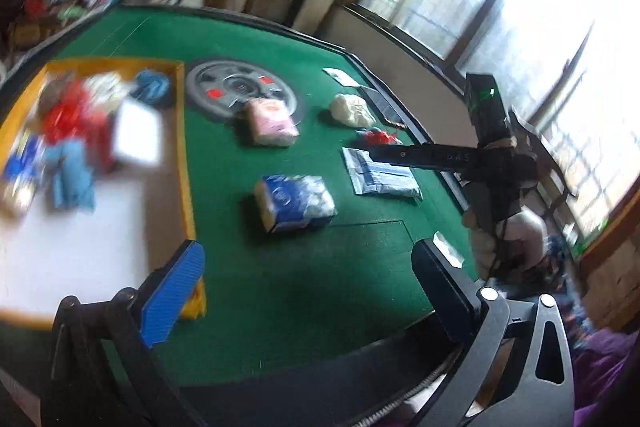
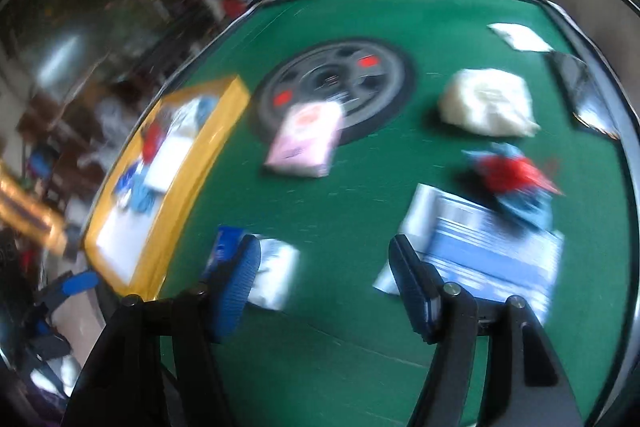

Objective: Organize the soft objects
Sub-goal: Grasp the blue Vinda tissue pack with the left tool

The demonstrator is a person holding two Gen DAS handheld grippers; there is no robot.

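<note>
A yellow-rimmed tray (image 1: 186, 183) on the left of the green table (image 1: 280, 287) holds several soft items: red, blue and white bundles. On the felt lie a pink pack (image 1: 270, 121), a blue-and-white pack (image 1: 296, 203), a cream bundle (image 1: 351, 110), a red-and-blue cloth (image 1: 378, 137) and a flat blue-white packet (image 1: 380, 175). My left gripper (image 1: 312, 279) is open and empty above the near table edge. My right gripper (image 2: 324, 275) is open and empty, low over the felt between the blue-and-white pack (image 2: 256, 267) and the flat packet (image 2: 492, 251). The right gripper also shows in the left wrist view (image 1: 440, 157).
A grey round disc with red marks (image 1: 240, 89) is set in the table middle, under the pink pack (image 2: 306, 139). A white card (image 2: 520, 37) and a dark shiny object (image 2: 580, 83) lie at the far right edge. Windows stand to the right, cluttered furniture behind.
</note>
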